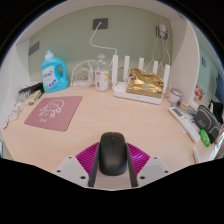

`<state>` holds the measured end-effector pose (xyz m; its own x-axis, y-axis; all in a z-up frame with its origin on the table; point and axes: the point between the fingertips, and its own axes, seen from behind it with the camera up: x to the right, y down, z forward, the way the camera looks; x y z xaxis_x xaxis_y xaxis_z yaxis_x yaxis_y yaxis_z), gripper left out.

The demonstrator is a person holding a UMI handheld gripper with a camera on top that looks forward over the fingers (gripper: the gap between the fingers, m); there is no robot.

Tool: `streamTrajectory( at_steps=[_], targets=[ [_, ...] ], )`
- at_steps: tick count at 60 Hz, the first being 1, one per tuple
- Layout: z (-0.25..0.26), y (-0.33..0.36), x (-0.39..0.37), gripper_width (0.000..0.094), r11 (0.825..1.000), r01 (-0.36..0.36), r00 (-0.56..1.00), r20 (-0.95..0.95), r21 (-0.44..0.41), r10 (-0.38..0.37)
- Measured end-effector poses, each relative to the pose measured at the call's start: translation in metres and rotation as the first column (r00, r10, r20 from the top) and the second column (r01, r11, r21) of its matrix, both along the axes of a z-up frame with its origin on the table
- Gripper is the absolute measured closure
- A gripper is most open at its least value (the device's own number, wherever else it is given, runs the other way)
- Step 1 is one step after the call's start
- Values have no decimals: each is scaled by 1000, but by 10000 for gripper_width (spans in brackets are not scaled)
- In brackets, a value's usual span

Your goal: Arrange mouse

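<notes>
Black mouse (112, 153) sits right up close at six o'clock, pinched between the magenta pads (88, 155) of the gripper (112, 160), presumably carried toward the pink mouse mat (54, 112) at ten o'clock.

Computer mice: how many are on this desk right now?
1. The mouse, black, sits between the fingers of the hand-held gripper, whose pink pads flank it. I cannot tell whether they press on it. The clutter along the desk's far edge could hide another.
</notes>
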<state>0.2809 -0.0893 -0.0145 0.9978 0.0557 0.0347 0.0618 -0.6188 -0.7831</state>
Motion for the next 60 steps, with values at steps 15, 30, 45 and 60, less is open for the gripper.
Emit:
streamTrajectory(
  at_steps=[15, 30, 45, 60],
  targets=[
    [5, 0, 8, 574, 996, 90, 994, 61, -29, -88],
    [145, 35, 27, 587, 942, 291, 951, 55, 165, -303],
    [254, 111, -105, 589, 930, 175, 983, -10, 324, -182],
    [76, 153, -249, 593, 999, 27, 998, -57, 42, -24]
  ],
)
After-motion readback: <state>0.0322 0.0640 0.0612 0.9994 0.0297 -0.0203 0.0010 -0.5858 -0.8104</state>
